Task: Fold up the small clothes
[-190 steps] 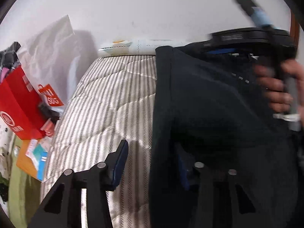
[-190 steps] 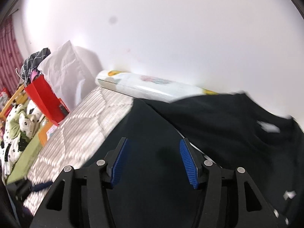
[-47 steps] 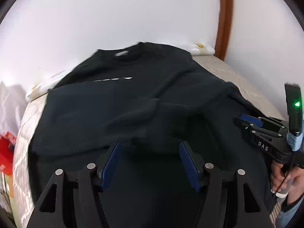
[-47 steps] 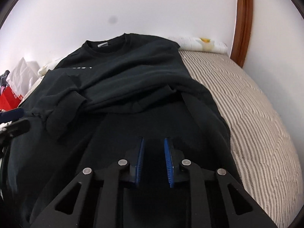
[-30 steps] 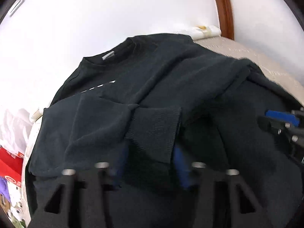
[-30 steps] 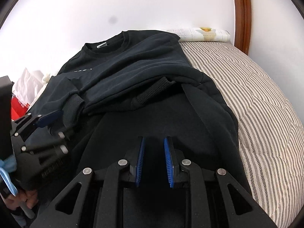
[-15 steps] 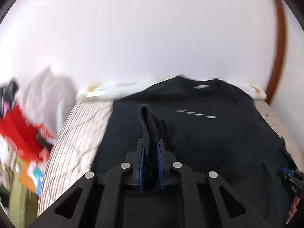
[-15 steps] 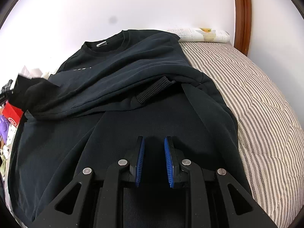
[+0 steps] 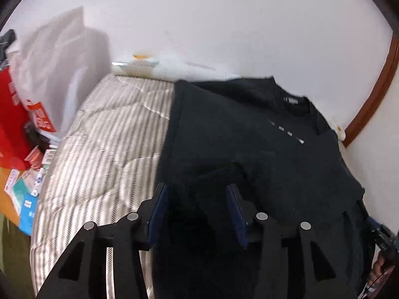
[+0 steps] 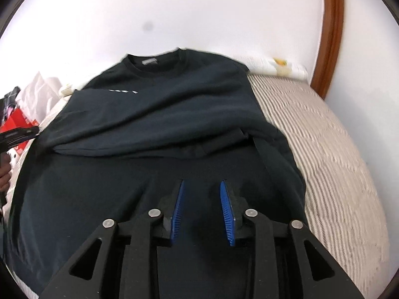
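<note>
My left gripper [image 9: 197, 209] and right gripper [image 10: 202, 211] are both opening, fingers pressing nothing. The black cotton sweatshirt [image 10: 162, 124] lies flat on the striped quilted bed [image 10: 336, 162], sleeves folded in (roughly). I'd pinch the near hem evenly, then carry it toward the collar.

Nothing here reads clearly: the red bag [image 9: 11, 114] carries blurred white print, and the black sweatshirt [image 9: 249, 134] shows only small white dashes across its chest.
</note>
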`<state>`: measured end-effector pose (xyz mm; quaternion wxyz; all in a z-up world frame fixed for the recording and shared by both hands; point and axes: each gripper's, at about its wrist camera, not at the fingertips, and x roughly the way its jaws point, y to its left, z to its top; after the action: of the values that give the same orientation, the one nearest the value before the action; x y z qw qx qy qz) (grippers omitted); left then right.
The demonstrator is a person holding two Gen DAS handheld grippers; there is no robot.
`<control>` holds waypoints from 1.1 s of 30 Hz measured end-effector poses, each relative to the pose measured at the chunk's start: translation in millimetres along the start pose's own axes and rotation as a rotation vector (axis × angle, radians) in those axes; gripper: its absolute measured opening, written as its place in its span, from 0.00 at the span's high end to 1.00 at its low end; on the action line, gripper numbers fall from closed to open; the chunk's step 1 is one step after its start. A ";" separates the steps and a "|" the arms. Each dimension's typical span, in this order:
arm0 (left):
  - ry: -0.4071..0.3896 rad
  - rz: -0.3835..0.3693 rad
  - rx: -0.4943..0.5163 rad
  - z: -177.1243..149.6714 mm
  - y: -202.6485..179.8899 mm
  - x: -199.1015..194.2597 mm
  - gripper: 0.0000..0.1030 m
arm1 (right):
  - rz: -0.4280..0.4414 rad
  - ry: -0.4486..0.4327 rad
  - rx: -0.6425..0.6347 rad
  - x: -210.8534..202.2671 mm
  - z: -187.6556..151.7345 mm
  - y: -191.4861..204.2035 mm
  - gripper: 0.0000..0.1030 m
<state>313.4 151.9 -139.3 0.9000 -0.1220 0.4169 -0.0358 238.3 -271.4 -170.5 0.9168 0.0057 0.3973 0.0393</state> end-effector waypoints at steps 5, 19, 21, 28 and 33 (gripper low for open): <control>0.028 -0.014 0.037 -0.9 -11.3 20.7 0.68 | -0.010 -0.017 -0.070 -19.2 -0.5 14.9 0.65; -0.147 0.014 0.027 39.1 -15.4 -25.3 0.97 | -0.101 -0.113 -0.039 8.1 66.2 5.9 0.63; -0.158 0.021 0.019 47.4 -11.6 -23.1 0.97 | -0.123 -0.099 -0.017 21.1 74.3 -3.8 0.63; -0.021 0.118 0.003 36.9 1.5 24.4 0.97 | -0.155 -0.005 0.055 72.6 69.0 -32.7 0.57; 0.032 0.139 0.009 25.3 3.1 43.3 0.96 | -0.178 0.027 0.030 84.9 60.0 -31.8 0.55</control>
<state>360.6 152.4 -156.4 0.8941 -0.0881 0.4386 0.0227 342.1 -295.4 -192.6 0.9110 -0.0165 0.4092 -0.0480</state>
